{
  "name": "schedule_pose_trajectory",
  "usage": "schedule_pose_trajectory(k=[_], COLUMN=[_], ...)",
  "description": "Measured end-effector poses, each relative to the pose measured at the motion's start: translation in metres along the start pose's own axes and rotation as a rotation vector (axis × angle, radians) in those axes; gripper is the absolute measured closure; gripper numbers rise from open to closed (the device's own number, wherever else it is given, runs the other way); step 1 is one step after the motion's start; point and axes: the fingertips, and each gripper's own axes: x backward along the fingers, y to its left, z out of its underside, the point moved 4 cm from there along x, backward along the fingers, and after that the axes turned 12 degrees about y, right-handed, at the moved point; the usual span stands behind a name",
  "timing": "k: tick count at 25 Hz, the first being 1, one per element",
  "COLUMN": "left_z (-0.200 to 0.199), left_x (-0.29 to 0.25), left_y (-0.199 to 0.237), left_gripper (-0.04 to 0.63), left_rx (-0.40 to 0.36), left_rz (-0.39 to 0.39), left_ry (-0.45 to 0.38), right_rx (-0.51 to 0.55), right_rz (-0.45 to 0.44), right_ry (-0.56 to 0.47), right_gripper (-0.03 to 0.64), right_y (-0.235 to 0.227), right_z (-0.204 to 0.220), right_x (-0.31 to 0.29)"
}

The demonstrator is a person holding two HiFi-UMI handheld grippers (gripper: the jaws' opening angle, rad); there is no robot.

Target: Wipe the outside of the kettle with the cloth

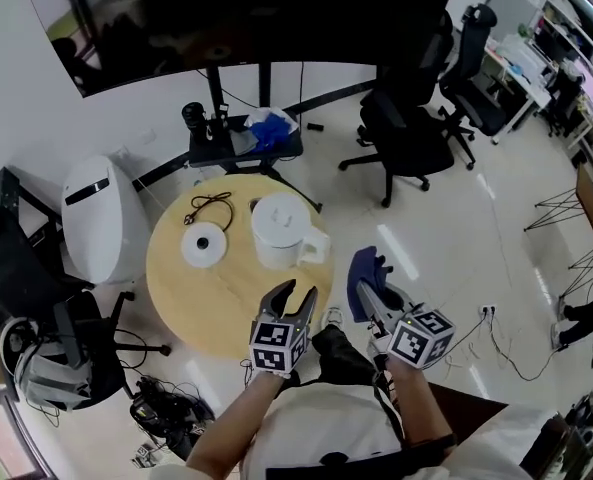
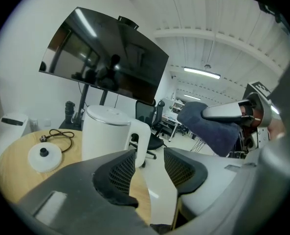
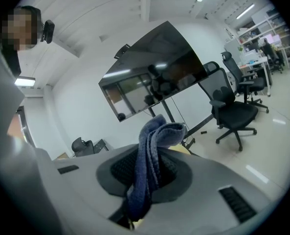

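Half open and empty, the left gripper (image 1: 298, 290) hovers at the round wooden bench (image 1: 176, 288) edge, facing the white plastic kettle (image 1: 279, 230) standing there. The right gripper (image 1: 370, 290) pinches the dark blue cloth (image 1: 361, 271) beside the bench. Ideally, the left gripper steadies the handle (image 1: 316, 248) while the cloth presses flat.

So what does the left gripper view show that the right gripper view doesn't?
Only the left gripper view: the white plastic kettle and the round white kettle base standing on the round wooden table, seen past the left hand-held gripper, whose jaws are apart and empty.

Only the right gripper view: the right hand-held gripper seen along its own jaws, closed on the dark blue cloth.

Both: that cloth, which the left gripper view catches from the side, and the large dark screen.
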Motion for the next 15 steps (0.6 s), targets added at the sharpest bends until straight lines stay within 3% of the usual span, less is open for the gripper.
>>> schedule_pose_trajectory(k=[4, 7, 15], left_z=[-0.005, -0.005, -0.011], left_x=[-0.033, -0.056, -0.096], left_y=[-0.005, -0.002, 0.006], left_gripper=[0.402, 0.344, 0.345], left_rx=[-0.032, -0.014, 0.013], left_rz=[-0.013, -0.046, -0.088], left_ry=[0.002, 0.016, 0.011], right_rx=[0.021, 0.019, 0.014], right_rz=[-0.050, -0.106, -0.209], right_ry=[0.033, 0.079, 0.171], right_gripper=[0.552, 0.552, 0.552], right_y=[-0.017, -0.030, -0.070], right_z=[-0.015, -0.020, -0.035], right_x=[-0.021, -0.037, -0.071])
